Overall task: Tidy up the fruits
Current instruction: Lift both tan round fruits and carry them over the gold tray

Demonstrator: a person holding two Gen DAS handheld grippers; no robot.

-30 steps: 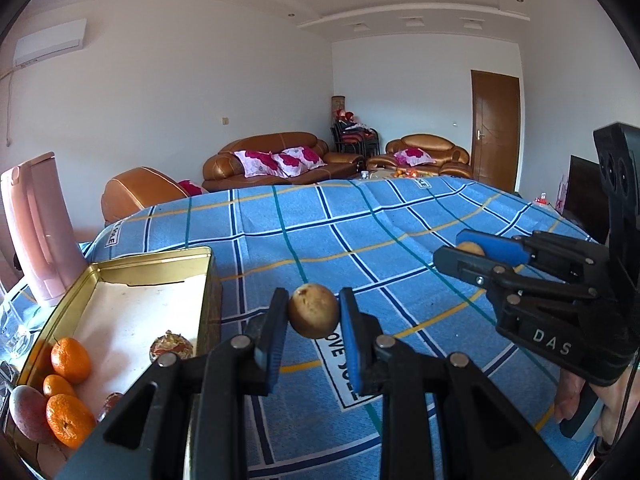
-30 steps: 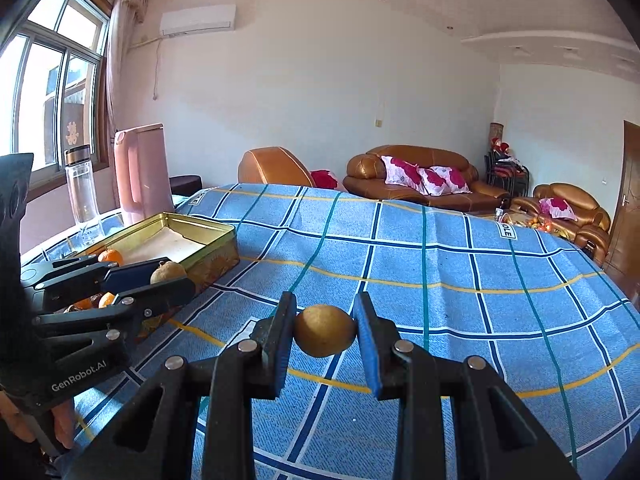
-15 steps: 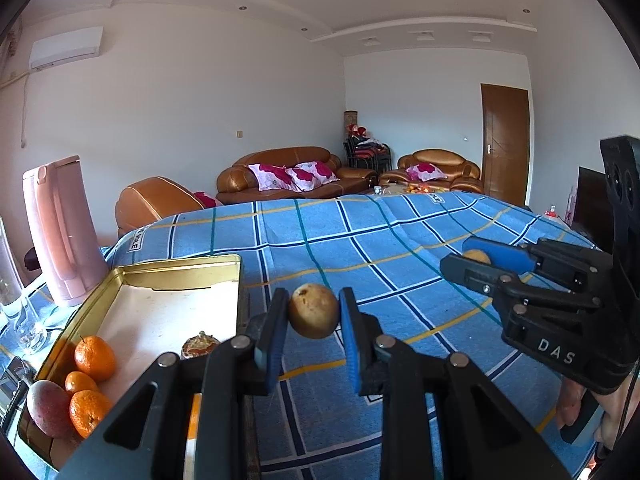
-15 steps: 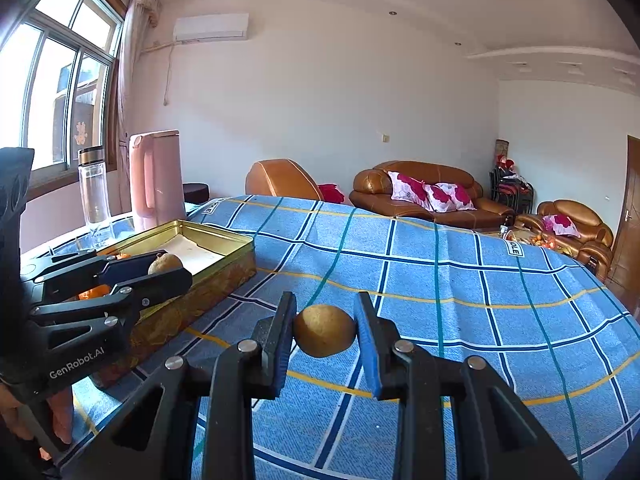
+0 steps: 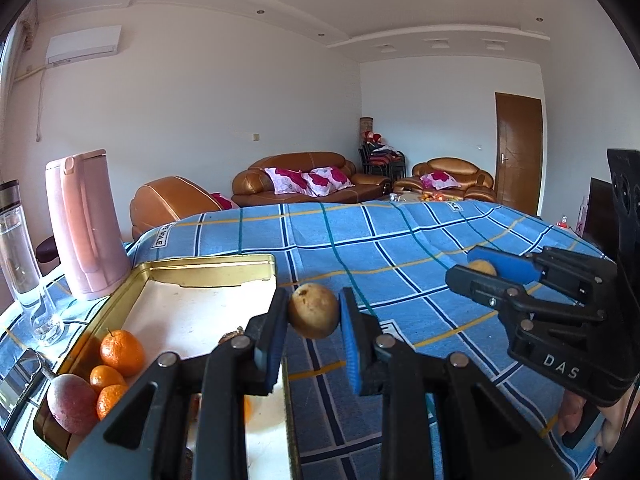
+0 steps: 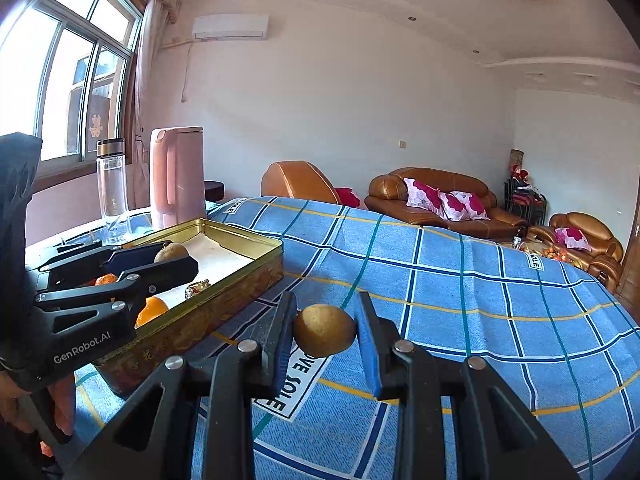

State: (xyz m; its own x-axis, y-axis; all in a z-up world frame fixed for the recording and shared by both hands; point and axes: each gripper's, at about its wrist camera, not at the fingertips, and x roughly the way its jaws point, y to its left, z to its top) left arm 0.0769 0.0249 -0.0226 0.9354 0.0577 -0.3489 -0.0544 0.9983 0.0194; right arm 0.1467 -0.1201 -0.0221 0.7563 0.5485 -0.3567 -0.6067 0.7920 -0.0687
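**Two brown fruits held above the table**

One round brown fruit (image 5: 313, 311) was clamped between the blue pads of the left gripper (image 5: 313, 320), just beside the gold tin (image 5: 208, 265) holding oranges (image 5: 121, 347). A second brown fruit (image 6: 324, 330) was pinched in the right gripper (image 6: 325, 334) over the blue checked cloth (image 6: 460, 280), near the tin's side wall. A pink kettle (image 5: 86, 224) stood behind the tin.

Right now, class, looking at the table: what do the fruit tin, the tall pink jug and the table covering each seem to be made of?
Fruit tin: apparently thin metal, shiny gold finish; its rolled rim glints and its outer wall looks printed.
Pink jug: probably plastic, smooth and matte; moulded lid and seams, soft sheen.
Table covering: woven fabric, blue with a checked pattern; it creases and drapes over the edge.
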